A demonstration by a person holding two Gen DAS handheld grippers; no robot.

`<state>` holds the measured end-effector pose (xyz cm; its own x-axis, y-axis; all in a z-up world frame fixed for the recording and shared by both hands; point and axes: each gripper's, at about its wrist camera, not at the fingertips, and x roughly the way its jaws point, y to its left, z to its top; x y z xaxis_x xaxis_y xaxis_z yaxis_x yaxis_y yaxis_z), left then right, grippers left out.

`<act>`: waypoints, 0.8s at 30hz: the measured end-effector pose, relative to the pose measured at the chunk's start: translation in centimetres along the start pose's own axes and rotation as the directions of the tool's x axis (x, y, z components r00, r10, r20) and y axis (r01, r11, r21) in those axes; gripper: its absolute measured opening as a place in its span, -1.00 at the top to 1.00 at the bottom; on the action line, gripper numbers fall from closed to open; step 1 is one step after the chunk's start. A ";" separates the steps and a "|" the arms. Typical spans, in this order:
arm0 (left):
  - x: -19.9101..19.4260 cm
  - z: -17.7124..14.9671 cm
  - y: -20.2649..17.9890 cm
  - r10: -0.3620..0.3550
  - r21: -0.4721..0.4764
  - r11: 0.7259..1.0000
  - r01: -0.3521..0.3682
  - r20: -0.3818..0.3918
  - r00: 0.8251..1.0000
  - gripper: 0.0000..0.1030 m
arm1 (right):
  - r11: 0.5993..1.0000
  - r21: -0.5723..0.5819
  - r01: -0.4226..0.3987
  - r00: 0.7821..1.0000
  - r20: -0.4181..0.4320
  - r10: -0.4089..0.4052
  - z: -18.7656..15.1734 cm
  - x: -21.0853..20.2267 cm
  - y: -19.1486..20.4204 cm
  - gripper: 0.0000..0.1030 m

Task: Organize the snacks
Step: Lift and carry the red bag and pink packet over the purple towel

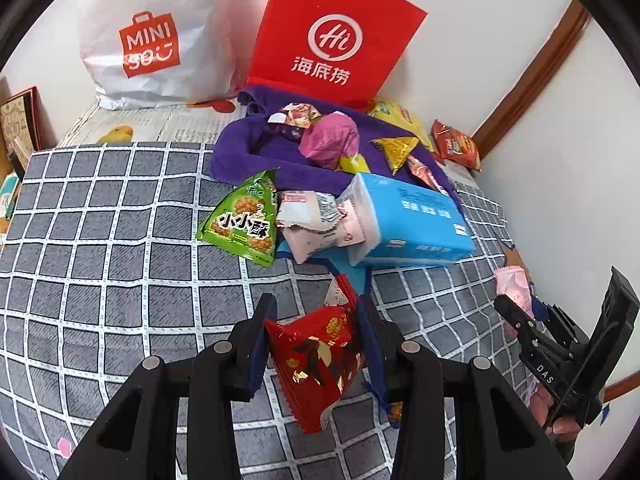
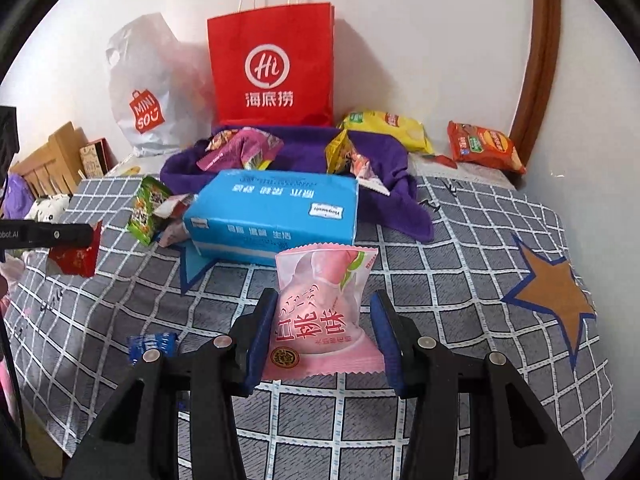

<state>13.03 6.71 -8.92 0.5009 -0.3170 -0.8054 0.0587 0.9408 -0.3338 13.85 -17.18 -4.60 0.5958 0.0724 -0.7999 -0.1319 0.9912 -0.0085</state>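
Note:
My left gripper [image 1: 316, 344] is shut on a red snack packet [image 1: 320, 360], held above the checked cloth; the packet also shows in the right wrist view [image 2: 76, 258]. My right gripper [image 2: 322, 332] holds a pink peach snack packet [image 2: 324, 312] between its pads; its jaws stand wide around it. That packet also shows at the right of the left wrist view [image 1: 514, 286]. A pile of snacks lies on a purple towel [image 1: 248, 140], with a green triangular packet [image 1: 244, 224] and a pink-white packet [image 1: 316, 224] in front of it.
A blue tissue box [image 2: 276, 212] lies mid-table. A red paper bag [image 2: 272, 68] and a white plastic bag [image 2: 152, 92] stand against the back wall. Yellow [image 2: 392, 128] and orange [image 2: 484, 144] packets lie back right. A small blue packet [image 2: 152, 344] lies near left.

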 end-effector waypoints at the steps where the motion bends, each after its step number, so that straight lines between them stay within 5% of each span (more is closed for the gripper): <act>1: -0.2 -0.1 -0.2 -0.001 0.003 1.000 0.001 0.003 1.000 0.25 | 1.000 0.003 -0.001 1.000 0.007 0.001 0.1 -0.3 0.0 0.08; 24: -2.3 0.8 -6.1 -0.038 0.096 0.995 0.034 0.038 0.999 0.25 | 1.000 0.029 -0.012 0.994 0.108 0.009 3.3 -4.2 -0.2 0.08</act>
<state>12.20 1.77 -4.68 0.5310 -0.3476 -0.7728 0.1588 0.9367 -0.3122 13.97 -17.28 0.69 0.6768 0.0924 -0.7304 -0.1160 0.9931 0.0182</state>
